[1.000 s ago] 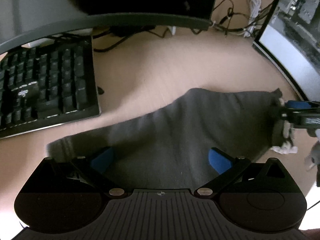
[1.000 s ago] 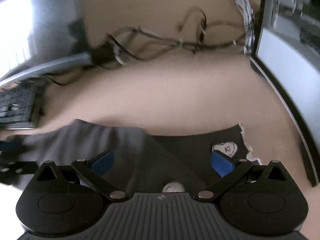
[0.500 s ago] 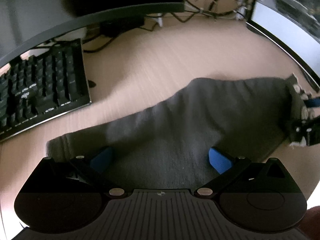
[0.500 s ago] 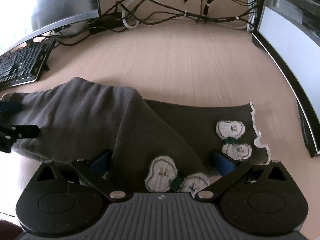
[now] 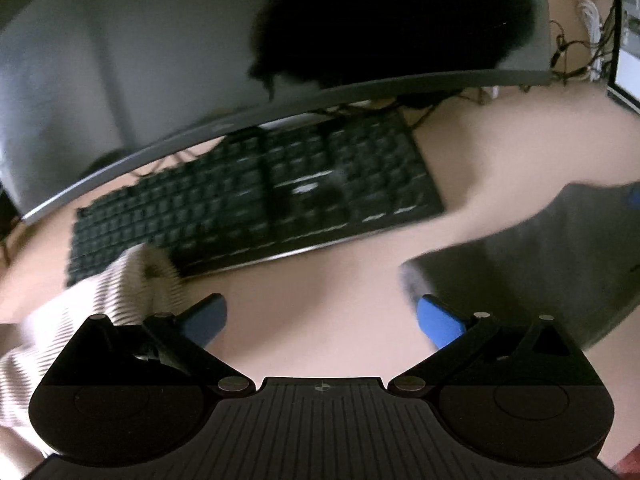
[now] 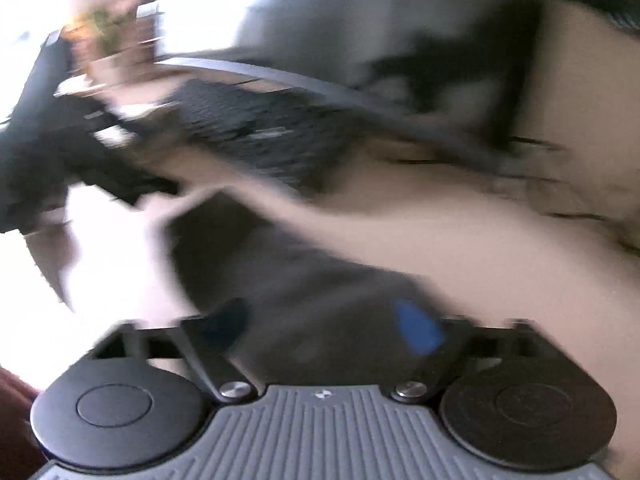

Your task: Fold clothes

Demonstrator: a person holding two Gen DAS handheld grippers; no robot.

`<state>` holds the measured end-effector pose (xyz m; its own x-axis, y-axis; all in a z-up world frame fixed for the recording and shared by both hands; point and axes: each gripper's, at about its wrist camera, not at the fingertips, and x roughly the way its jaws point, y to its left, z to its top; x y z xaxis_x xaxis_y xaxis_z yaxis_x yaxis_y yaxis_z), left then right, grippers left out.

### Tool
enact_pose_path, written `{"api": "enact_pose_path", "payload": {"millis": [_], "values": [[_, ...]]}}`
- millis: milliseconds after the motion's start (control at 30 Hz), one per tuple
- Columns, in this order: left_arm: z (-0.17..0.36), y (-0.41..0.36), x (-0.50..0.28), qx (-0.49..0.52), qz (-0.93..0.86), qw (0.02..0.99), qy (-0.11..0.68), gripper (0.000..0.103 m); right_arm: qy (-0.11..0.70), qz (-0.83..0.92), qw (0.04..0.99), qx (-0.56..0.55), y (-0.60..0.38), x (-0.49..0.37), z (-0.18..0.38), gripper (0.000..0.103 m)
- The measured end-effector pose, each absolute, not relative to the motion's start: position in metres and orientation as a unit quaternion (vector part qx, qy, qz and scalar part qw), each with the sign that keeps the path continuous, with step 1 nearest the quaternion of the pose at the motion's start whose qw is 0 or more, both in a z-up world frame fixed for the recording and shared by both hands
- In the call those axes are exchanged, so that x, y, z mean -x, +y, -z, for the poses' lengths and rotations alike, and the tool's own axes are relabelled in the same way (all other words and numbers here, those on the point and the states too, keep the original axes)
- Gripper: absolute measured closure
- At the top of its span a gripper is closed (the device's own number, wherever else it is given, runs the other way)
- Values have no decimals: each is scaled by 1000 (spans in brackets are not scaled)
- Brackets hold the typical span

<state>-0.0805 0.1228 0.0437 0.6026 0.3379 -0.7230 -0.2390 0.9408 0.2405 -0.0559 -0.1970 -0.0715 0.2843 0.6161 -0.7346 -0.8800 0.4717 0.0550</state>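
Left gripper (image 5: 322, 320): spread wide, empty, above bare tabletop (image 5: 320, 280).
Right gripper (image 6: 320, 324): spread apart over grey garment (image 6: 304, 280); blurred.
Keyboard (image 5: 256, 196): beyond the left gripper.

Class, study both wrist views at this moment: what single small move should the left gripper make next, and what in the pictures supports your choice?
Probably reach left and slightly forward for the striped cloth. The left gripper is open with only bare desk between its fingers, the grey garment lies off to its right, and the striped cloth sits just beyond its left finger, partly over the keyboard. The right wrist view is too blurred to add more.
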Motion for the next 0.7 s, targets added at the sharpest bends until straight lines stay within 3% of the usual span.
{"api": "enact_pose_path", "payload": {"millis": [167,233,267,467,633,667,700], "values": [[-45,124,112,-105,-151,892,412,0,359,-556,716,222,-136,69,93,55],[-46,116,121,-132,-132,894,406,0,337,-555,717,252,-126,74,103,90],[-46,112,126,-146,-123,895,403,0,335,-550,726,241,-129,71,106,98],[-48,79,112,-222,-18,907,357,0,345,-507,775,154,-154,13,59,98],[-30,50,60,-291,51,897,328,0,383,-465,790,112,-174,20,48,97],[-26,45,51,-301,60,894,327,2,391,-444,798,111,-184,22,47,95],[-23,41,45,-308,73,890,329,6,395,-416,811,118,-197,24,49,86]]}}
